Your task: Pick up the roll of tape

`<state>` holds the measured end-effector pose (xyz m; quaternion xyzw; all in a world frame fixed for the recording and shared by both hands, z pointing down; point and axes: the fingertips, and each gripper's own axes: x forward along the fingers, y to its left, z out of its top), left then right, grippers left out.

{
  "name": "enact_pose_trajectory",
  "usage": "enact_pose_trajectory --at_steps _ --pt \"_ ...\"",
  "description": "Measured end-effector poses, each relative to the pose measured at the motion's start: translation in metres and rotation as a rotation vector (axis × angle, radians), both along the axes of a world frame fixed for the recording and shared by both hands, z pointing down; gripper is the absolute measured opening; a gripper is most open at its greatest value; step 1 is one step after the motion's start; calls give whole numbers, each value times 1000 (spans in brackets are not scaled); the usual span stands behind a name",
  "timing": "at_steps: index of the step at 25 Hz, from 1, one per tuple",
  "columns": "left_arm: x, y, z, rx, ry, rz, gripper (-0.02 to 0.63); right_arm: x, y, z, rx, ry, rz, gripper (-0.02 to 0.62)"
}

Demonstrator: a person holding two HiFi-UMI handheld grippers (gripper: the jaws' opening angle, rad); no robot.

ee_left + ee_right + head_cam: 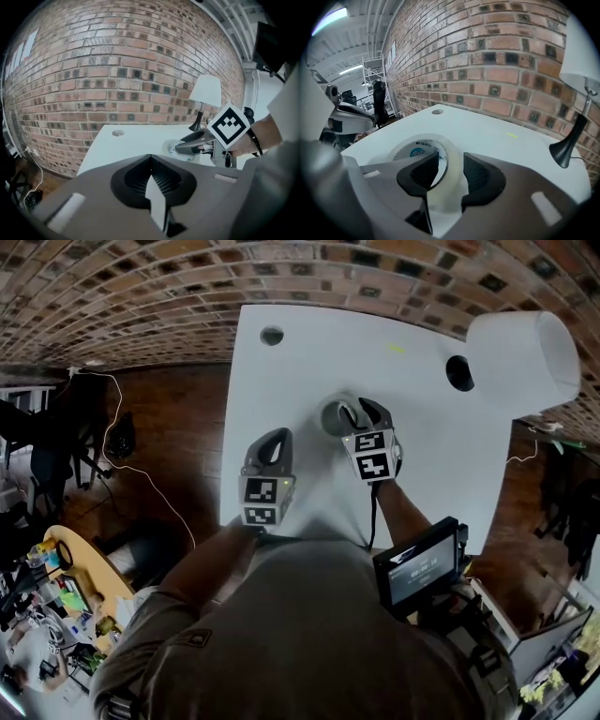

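White table top (300,357) stood against a brick wall (169,277). At the left, the left gripper (278,435) hung over the near part of the table with its jaws pressed together and nothing between them. It seemed to be kept aside because the task needed only one tool.

Just to its right, near the middle of the table, the roll of tape (334,416) lay flat with its hole facing up. The right gripper (361,409) was tilted down onto it with its jaws spread. One jaw stood inside the hole and the other outside, so the wall of the roll was between them. The pads did not appear to press on it, so the roll was probably not gripped yet. This placing made sense, since closing on the wall is likely the surest way to lift a flat ring. At the far right stood a lamp (525,348) with a white shade.

The head view showed where both tools were, but there the right gripper hid much of the roll. Only the right gripper view showed the jaws around the wall and the printed core. The left gripper view alone showed its own closed jaws, and it saw the right gripper from the side, low over the roll.
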<state>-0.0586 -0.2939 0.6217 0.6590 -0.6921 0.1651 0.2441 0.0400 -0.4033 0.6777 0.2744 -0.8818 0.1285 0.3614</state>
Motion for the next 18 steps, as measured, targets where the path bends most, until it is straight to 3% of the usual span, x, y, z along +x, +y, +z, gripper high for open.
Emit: enact_pose_trajectory --at_steps 9,14,18 --pt "-17 10 -2 0 0 -65 2 -16 0 27 -38 154 -137 158" --pt "-23 12 -3 6 -6 -74 2 -15 1 23 -22 145 -135 147" --pt "-24 14 -6 10 -1 -64 2 -13 0 2 61 80 -103 132"
